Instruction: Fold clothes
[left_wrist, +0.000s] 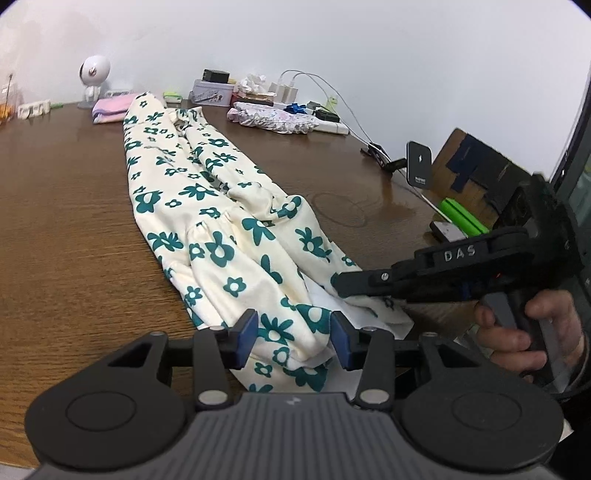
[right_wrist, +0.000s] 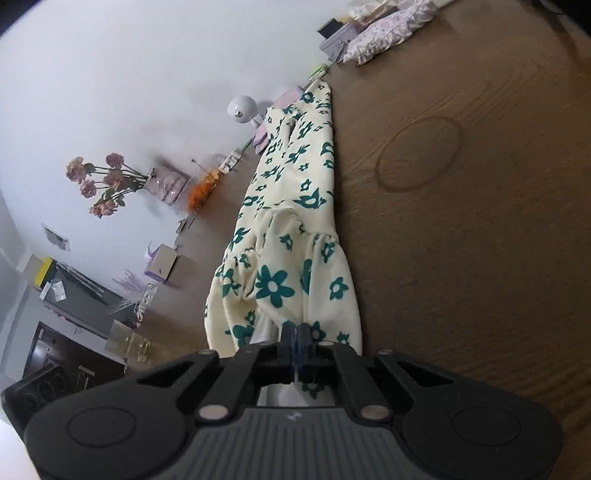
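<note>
A cream dress with green flowers (left_wrist: 207, 206) lies folded into a long narrow strip on the brown wooden table (left_wrist: 66, 206), running from the near edge to the back. My left gripper (left_wrist: 294, 334) is open, its blue pads on either side of the dress's near hem, with cloth between them. My right gripper (left_wrist: 343, 284) comes in from the right and is shut on the hem's right corner. In the right wrist view its fingers (right_wrist: 298, 341) are pinched together on the dress (right_wrist: 291, 236).
At the back stand a white round lamp (left_wrist: 94, 75), a folded pink cloth (left_wrist: 110, 109), a tin box (left_wrist: 212, 92), a ruffled floral garment (left_wrist: 273, 118), chargers and cables. A phone stand (left_wrist: 419, 164), a cardboard piece and a green object (left_wrist: 463, 216) are at the right.
</note>
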